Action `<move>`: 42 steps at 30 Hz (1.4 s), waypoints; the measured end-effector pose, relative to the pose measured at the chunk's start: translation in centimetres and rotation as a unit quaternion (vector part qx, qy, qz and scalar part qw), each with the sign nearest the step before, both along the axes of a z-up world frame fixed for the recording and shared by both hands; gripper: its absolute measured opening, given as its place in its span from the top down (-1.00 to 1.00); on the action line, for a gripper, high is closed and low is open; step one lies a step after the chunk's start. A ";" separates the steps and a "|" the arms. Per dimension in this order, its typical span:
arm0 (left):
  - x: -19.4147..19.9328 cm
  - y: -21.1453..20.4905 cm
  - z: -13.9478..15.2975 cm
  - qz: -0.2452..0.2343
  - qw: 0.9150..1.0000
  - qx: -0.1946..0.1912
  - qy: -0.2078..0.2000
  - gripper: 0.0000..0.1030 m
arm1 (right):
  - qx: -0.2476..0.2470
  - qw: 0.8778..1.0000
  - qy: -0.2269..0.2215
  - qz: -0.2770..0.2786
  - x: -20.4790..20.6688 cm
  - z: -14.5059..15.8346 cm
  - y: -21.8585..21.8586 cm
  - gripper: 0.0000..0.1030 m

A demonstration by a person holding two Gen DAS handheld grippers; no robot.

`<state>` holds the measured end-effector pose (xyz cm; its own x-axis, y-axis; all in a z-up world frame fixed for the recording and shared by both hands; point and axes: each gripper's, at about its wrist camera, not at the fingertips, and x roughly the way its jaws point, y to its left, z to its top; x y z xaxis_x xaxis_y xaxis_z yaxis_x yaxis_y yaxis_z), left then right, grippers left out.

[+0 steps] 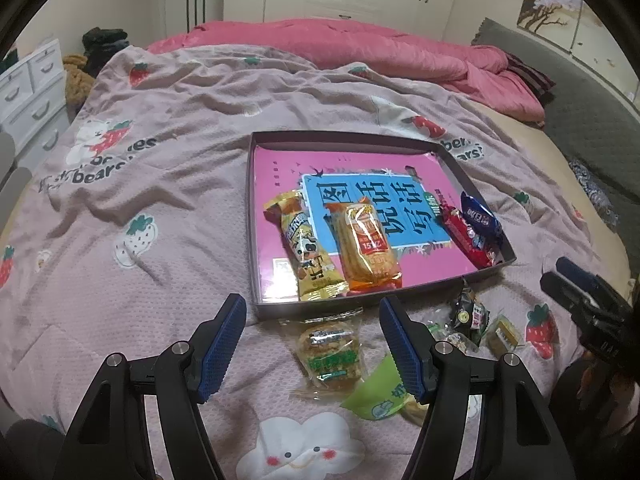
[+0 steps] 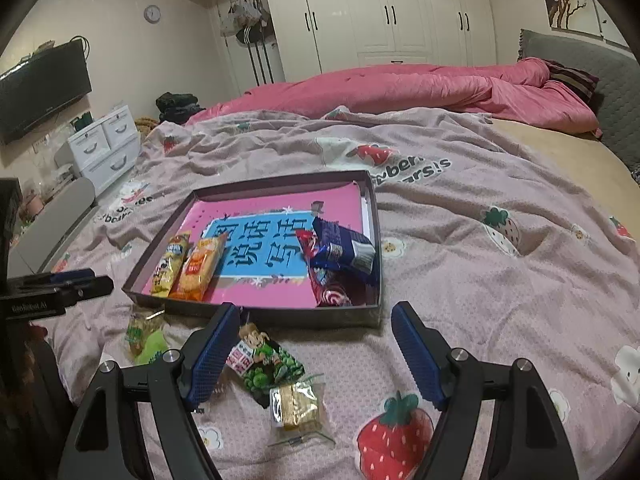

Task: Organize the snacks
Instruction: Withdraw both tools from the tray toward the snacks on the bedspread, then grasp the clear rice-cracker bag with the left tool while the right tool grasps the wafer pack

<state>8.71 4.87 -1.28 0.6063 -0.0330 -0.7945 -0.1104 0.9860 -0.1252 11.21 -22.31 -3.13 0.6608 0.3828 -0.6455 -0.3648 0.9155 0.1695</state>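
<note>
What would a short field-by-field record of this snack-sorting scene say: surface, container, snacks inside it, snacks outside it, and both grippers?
surface: bedspread printed with strawberries
container: shallow tray lined with a pink book
inside: yellow snack, orange cracker pack, red packet, blue packet
outside: clear-wrapped cake, green packet, small wafer
left gripper: open, over the clear-wrapped cake
right gripper: open, over the green packet

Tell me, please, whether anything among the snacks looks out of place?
Yes: several snack packets lie scattered on the bedspread beside the tray, not inside it like the others.
</note>
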 end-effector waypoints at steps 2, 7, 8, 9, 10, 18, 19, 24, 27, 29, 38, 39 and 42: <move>-0.1 0.1 -0.1 0.001 1.000 -0.001 0.004 -0.38 | -0.006 1.000 0.005 0.000 -0.2 -0.2 0.0 -0.51; -0.3 -0.2 -1.0 -0.004 1.000 -0.001 0.023 -0.38 | -0.028 0.999 0.025 0.003 -0.5 -1.0 0.5 -0.51; -0.3 -0.2 -1.2 -0.005 1.000 -0.002 0.027 -0.38 | -0.030 0.999 0.028 0.005 -0.6 -1.2 0.5 -0.51; -0.3 -0.3 -1.5 -0.005 0.999 -0.005 0.031 -0.38 | -0.033 0.999 0.032 0.006 -0.6 -1.3 0.7 -0.51; -0.3 -0.3 -1.6 -0.006 0.999 -0.006 0.034 -0.38 | -0.037 0.999 0.034 0.008 -0.7 -1.5 0.8 -0.51; -0.2 -0.3 -2.6 -0.007 0.999 -0.004 0.049 -0.38 | -0.082 0.994 0.067 0.026 -0.9 -3.2 2.1 -0.51; -0.2 -0.2 -2.7 -0.007 0.999 -0.005 0.051 -0.38 | -0.087 0.993 0.069 0.028 -1.0 -3.3 2.2 -0.51; -0.1 -0.3 -3.1 -0.010 0.998 -0.005 0.056 -0.38 | -0.109 0.990 0.086 0.038 -1.1 -4.3 2.8 -0.51; -0.1 -0.2 -3.5 -0.010 0.998 -0.007 0.062 -0.38 | -0.123 0.987 0.096 0.042 -1.0 -4.9 3.1 -0.51; 0.0 -0.1 -3.8 -0.010 0.998 -0.012 0.067 -0.38 | -0.130 0.985 0.103 0.045 -0.9 -5.3 3.3 -0.51; 0.5 -0.8 -5.1 -0.010 0.996 -0.020 0.084 -0.38 | -0.156 0.978 0.125 0.058 -0.3 -6.8 4.4 -0.38; 0.6 -0.9 -5.2 -0.011 0.996 -0.019 0.086 -0.38 | -0.155 0.978 0.125 0.058 -0.2 -6.9 4.3 -0.32; 0.8 -1.3 -5.6 -0.012 0.996 -0.015 0.088 -0.38 | -0.150 0.979 0.128 0.058 0.1 -7.0 4.2 -0.20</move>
